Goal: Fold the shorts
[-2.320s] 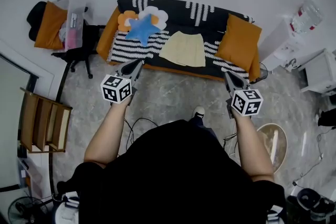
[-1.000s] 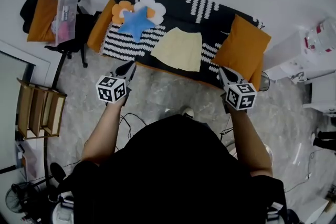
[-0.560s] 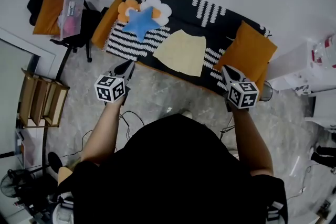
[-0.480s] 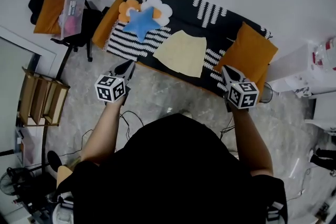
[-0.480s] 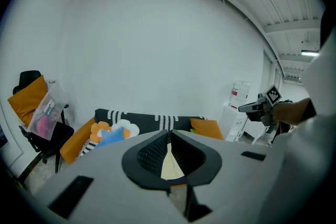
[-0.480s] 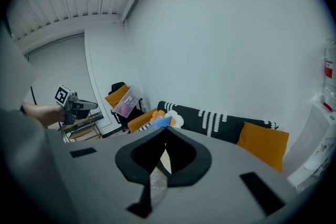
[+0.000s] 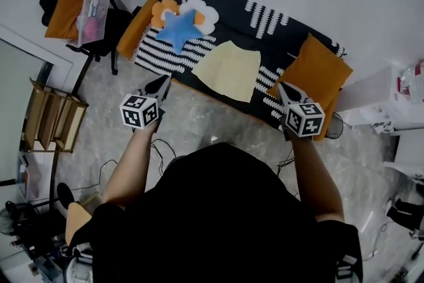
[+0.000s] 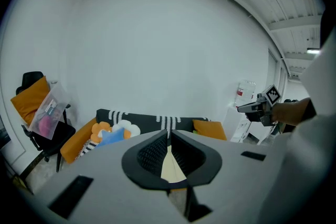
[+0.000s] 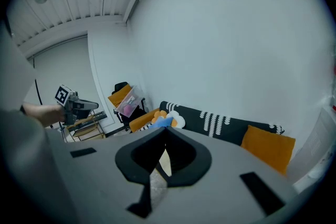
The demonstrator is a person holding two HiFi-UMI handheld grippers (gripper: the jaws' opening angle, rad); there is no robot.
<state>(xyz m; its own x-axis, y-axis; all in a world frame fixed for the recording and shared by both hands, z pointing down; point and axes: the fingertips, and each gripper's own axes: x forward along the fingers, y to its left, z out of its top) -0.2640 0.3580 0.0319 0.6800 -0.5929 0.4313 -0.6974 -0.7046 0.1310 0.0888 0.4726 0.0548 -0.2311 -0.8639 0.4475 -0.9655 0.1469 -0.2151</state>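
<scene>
Shorts (image 7: pixel 228 69) lie at the sofa (image 7: pixel 232 13) front edge, ahead between left gripper (image 7: pixel 161 82) and right gripper (image 7: pixel 283 89), both pressed together, empty

head: steeply down, far | gripper views: seemingly level, facing sofa (image 7: pixel 228 13) (image 8: pixel 144 119) (image 9: pixel 191 114) | shared: sofa
</scene>
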